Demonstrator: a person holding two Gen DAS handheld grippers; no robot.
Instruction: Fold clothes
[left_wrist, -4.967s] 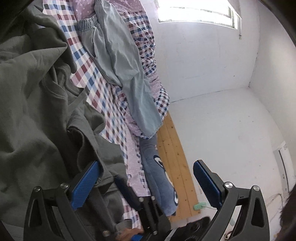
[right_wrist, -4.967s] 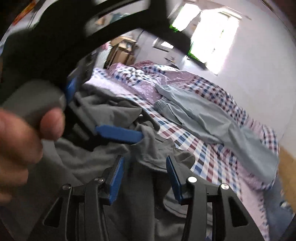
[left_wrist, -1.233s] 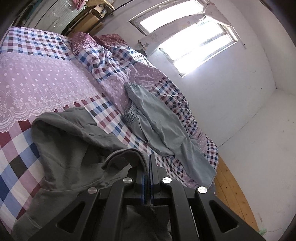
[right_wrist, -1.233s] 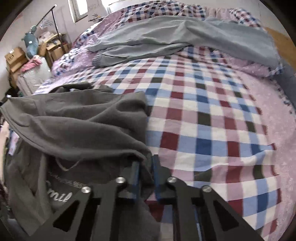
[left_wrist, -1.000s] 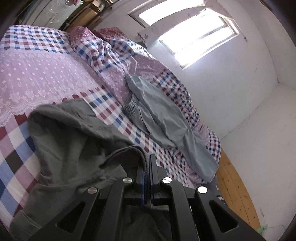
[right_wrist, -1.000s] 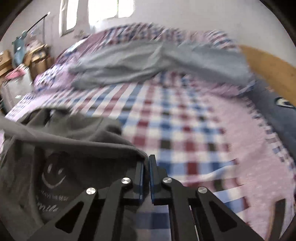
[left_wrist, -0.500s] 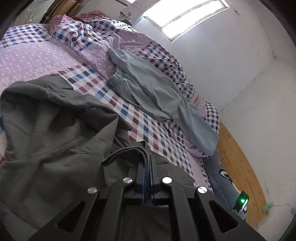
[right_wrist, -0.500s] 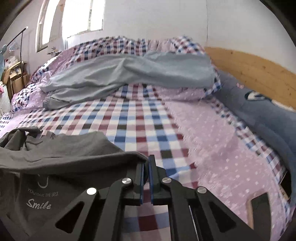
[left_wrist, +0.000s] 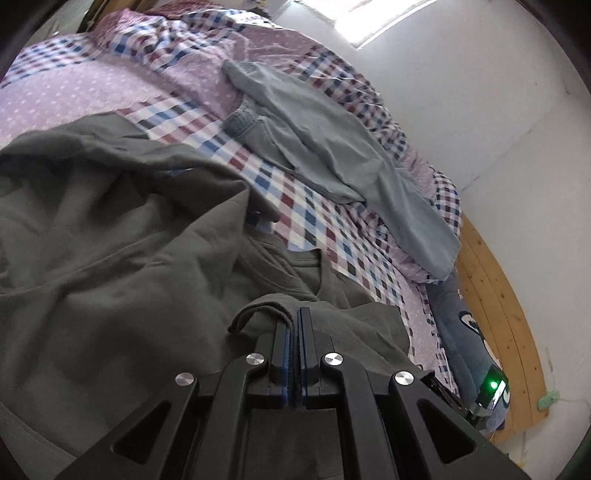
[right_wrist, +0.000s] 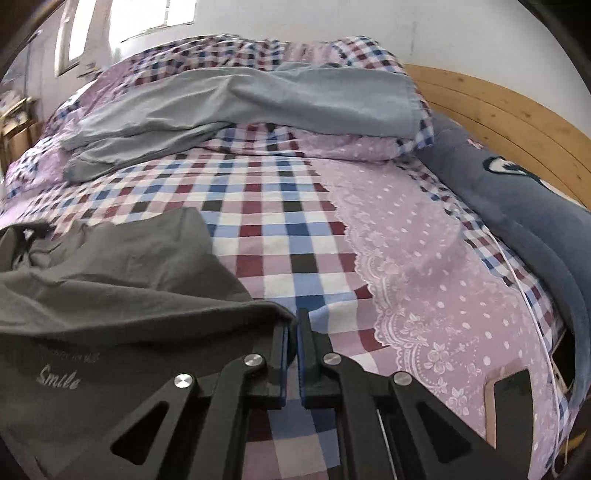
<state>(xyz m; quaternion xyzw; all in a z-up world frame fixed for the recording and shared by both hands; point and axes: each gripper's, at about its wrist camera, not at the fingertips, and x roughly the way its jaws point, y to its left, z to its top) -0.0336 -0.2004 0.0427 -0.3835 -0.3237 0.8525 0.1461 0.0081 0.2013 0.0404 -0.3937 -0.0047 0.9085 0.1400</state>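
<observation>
Checked bedspread (right_wrist: 295, 229) carries a limp, crumpled grey shirt (left_wrist: 110, 258); left gripper (left_wrist: 294, 325) and right gripper (right_wrist: 291, 332) each pinch its hem, the sensible hold for soft, light cloth.

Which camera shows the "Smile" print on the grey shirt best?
The right wrist view: the print on the grey shirt faces that camera, readable. The left wrist view shows only the shirt's plain rumpled fabric, no lettering.

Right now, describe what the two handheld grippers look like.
Both the left gripper and the right gripper look alike: matte black angular frames with triangular cut-outs, round silver screw heads, and flat blue pads lining the inner finger faces. No cables, hands or sleeves show.
</observation>
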